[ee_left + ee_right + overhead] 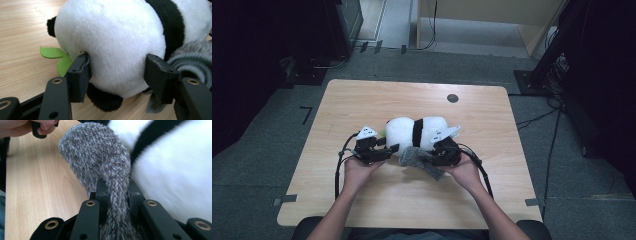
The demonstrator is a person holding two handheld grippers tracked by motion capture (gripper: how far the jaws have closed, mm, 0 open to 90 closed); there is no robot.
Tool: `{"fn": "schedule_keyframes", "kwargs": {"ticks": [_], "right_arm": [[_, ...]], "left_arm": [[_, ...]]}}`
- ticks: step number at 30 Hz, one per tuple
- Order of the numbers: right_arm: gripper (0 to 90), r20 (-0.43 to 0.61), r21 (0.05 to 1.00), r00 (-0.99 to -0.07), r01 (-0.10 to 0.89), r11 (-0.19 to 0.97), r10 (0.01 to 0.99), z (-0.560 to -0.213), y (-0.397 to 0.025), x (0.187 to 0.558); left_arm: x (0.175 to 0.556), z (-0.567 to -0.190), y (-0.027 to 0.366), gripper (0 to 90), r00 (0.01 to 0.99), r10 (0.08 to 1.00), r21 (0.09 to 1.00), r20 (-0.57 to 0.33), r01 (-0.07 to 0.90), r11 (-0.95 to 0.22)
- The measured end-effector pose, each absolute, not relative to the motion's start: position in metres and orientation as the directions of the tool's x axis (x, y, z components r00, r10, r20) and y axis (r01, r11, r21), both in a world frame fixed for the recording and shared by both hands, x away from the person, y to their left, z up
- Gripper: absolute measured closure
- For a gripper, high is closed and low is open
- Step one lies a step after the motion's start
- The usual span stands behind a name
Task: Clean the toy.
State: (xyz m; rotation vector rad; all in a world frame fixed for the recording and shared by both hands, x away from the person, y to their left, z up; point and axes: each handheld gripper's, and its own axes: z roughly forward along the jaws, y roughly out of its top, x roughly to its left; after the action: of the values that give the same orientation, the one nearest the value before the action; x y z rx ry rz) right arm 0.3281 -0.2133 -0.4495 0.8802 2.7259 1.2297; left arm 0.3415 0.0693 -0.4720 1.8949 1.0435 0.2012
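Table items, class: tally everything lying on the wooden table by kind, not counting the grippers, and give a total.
Plush panda: 1
Grey fuzzy sock: 1
Total: 2

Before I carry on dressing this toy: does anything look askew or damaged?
Nothing looks damaged. The panda plush lies on its side on the table, the left gripper open around its head; the right gripper pinches the fuzzy grey sock, bunched beside it.
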Motion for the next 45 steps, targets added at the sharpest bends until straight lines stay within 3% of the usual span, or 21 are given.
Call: {"fn": "schedule_keyframes", "kwargs": {"ticks": [24,33,45], "right_arm": [[76.2,0.193,0.735,-0.744,0.541,0.408,0.640,-0.438,-0.309,0.312],[76.3,0.196,0.749,-0.666,0.575,0.328,0.720,-0.438,-0.330,0.330],[76.5,0.191,0.757,-0.597,0.595,0.271,0.779,-0.433,-0.327,0.364]], "left_arm": [[0.347,-0.474,0.070,36.3,0.631,0.727,0.782,-0.271,0.584,-0.216],[0.347,-0.475,0.070,35.7,0.638,0.729,0.789,-0.249,0.570,-0.229],[0.348,-0.476,0.070,33.5,0.656,0.712,0.793,-0.249,0.561,-0.240]]}}
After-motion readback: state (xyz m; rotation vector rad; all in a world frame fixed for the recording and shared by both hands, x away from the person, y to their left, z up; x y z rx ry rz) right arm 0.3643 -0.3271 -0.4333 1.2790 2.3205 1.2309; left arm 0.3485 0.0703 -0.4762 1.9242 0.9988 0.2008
